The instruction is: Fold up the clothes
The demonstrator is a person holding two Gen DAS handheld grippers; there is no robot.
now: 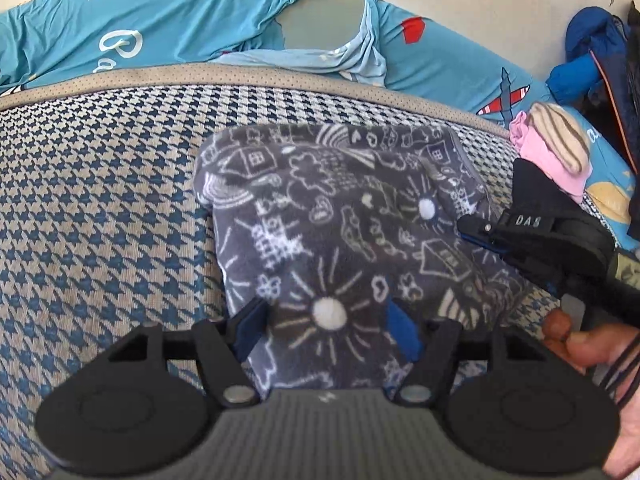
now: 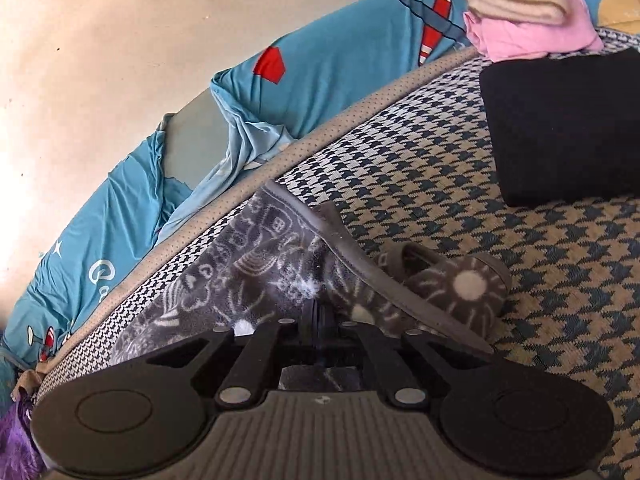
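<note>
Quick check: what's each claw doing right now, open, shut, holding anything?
Left claw: open, fingers straddling the grey doodle-print garment, not gripping it.
Right claw: shut on the grey doodle-print garment's edge.

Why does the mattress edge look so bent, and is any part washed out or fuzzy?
Left wrist view: the fisheye lens bows the mattress edge into an arc, corners go dark, and the grey doodle-print garment is slightly soft. Right wrist view: the wall glares at far left, and the garment near the right gripper blurs.
</note>
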